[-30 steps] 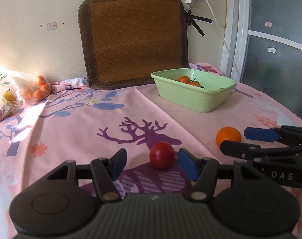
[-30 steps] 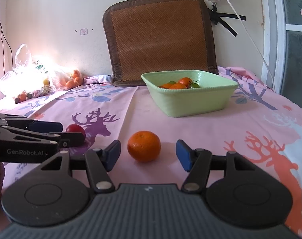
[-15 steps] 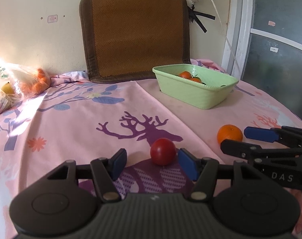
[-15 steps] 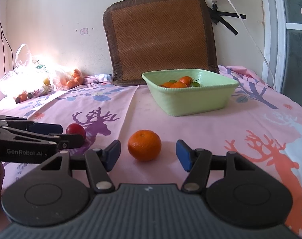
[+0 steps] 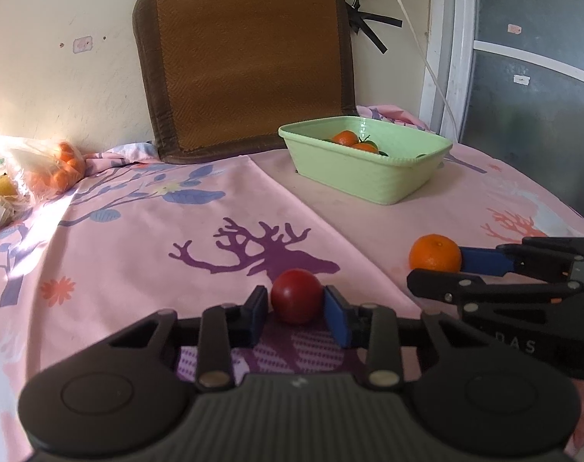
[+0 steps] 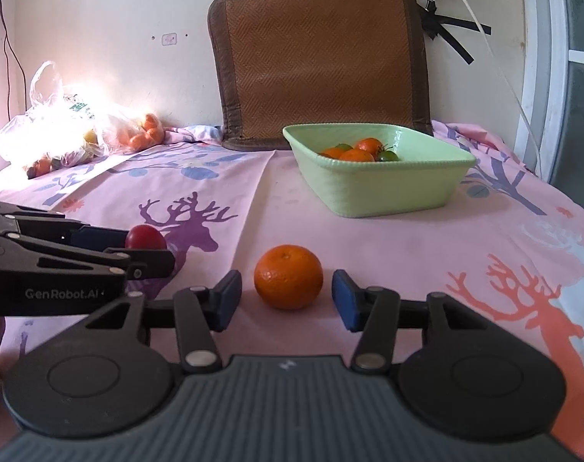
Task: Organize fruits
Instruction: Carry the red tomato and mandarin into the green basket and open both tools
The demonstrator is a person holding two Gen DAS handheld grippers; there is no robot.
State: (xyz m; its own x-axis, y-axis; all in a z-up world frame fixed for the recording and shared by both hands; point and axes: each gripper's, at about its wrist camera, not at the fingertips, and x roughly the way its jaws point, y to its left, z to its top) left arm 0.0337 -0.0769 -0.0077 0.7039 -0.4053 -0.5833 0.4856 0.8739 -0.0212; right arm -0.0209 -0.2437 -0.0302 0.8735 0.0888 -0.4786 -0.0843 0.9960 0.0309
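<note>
Two loose fruits lay on the pink deer-print cloth (image 6: 388, 238) covering the table, both toward its near edge. The left hand-held gripper (image 5: 296, 310) had its blue pads pressed against either side of the red tomato (image 5: 296, 295), which sat on the purple deer figure and rested on the cloth. In the right wrist view that same tomato (image 6: 146, 237) showed only partly, behind the dark fingers of the left hand-held gripper (image 6: 138, 250). The right hand-held gripper (image 6: 287, 300) was spread, its pads standing apart from the orange (image 6: 288, 276) on both sides, with the fruit sitting between them on the cloth. From the left wrist view the orange (image 5: 435, 252) lay to the right of the tomato, with one blue pad of the right hand-held gripper (image 5: 438, 269) beside it; whether that pad touched could not be told from there. Farther back, toward the far right of the table, stood the pale green basin (image 6: 376, 188), holding several oranges and a couple of green fruits. A brown woven mat (image 6: 319, 57) leaned upright against the wall behind the basin. At the far left corner of the table lay a plastic bag (image 6: 61, 127) with more orange and yellow fruit inside, washed out by strong sunlight.
</note>
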